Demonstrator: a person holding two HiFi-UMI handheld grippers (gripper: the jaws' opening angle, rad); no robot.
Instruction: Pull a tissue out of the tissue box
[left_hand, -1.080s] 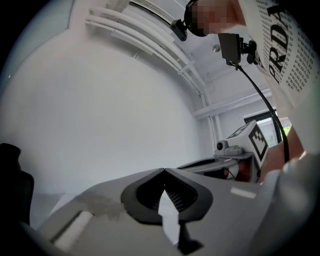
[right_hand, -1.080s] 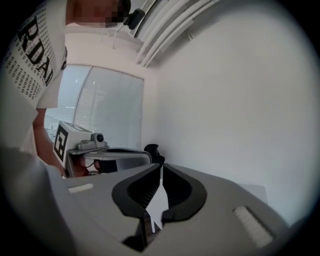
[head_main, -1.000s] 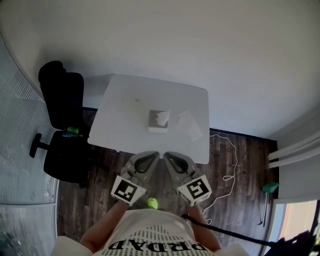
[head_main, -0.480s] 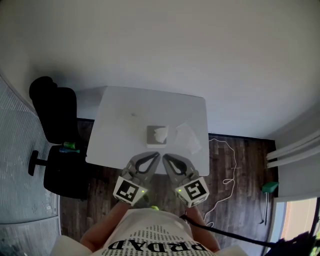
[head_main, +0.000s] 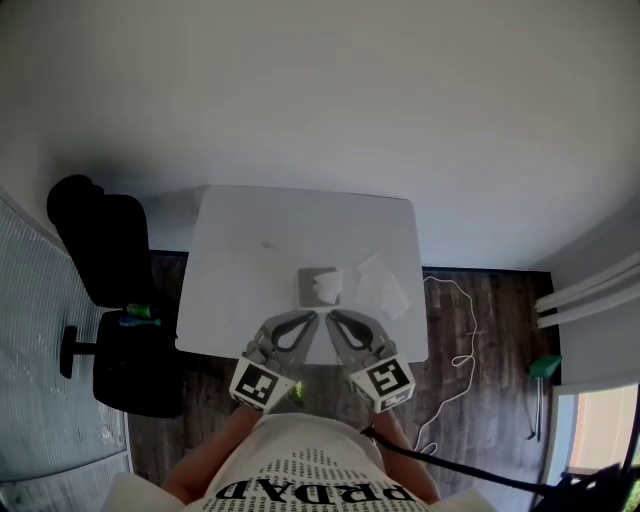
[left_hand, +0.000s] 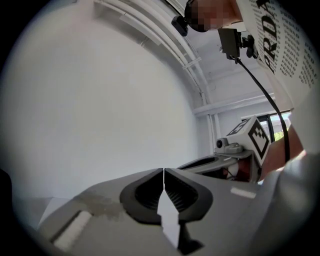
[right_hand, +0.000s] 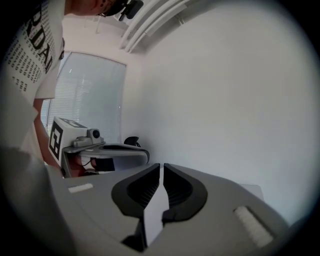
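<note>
left gripper (head_main: 313, 315) jaws pressed together, empty; right gripper (head_main: 330, 317) jaws just opening, thin gap, nothing between them. tissue box (head_main: 312, 290) sits on the table (head_main: 240, 260) just beyond both tips, with a tissue (head_main: 330, 287) poking up and a loose sheet (head_main: 380, 285) beside it

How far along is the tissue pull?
Done: one loose tissue lies beside the box, perhaps already pulled. In hand: left tongs shut, right tongs opening, both empty, short of the box. To do: grip the tissue poking out and pull.
</note>
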